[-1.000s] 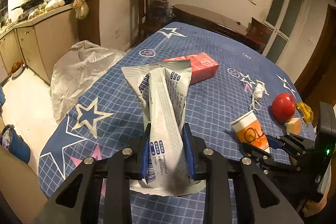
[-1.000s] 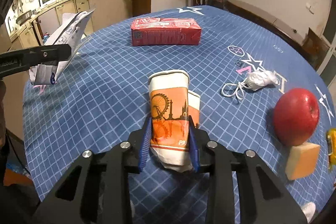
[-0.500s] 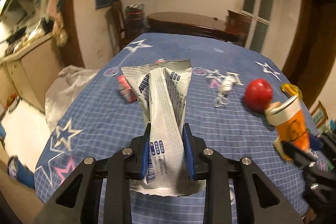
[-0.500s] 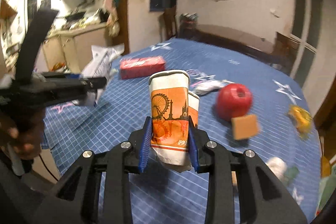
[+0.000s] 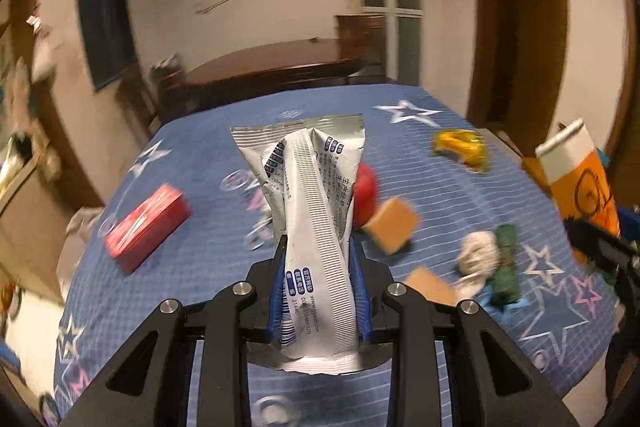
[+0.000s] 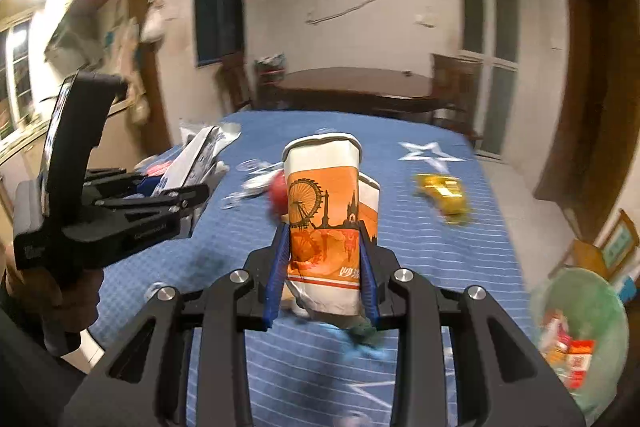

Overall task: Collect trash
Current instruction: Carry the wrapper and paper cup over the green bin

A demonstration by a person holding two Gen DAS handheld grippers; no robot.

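Note:
My left gripper [image 5: 318, 267] is shut on a crumpled silver snack wrapper [image 5: 316, 195], which stands up between the blue pads. My right gripper [image 6: 324, 267] is shut on an orange and white paper cup [image 6: 324, 211], squashed a little, with a second cup nested behind it. Both hang above the blue star-patterned tablecloth [image 6: 424, 259]. In the left wrist view the cup [image 5: 580, 179] shows at the far right edge. The right wrist view shows the wrapper [image 6: 196, 163] and a hand on the left tool. A green-lined bin [image 6: 600, 291] holding trash sits at lower right, beside the table.
On the cloth lie a red carton [image 5: 148, 227], a red apple [image 5: 366, 195], two tan blocks [image 5: 394, 225], a yellow wrapper [image 5: 460, 147], a white crumpled wad [image 5: 480, 255] and a green scrap [image 5: 506, 263]. A dark wooden table [image 6: 360, 83] stands behind.
Both grippers have swung to the right over the table and risen a little, each keeping its load. The kitchen counter has left view and the green bin has come into the right wrist view.

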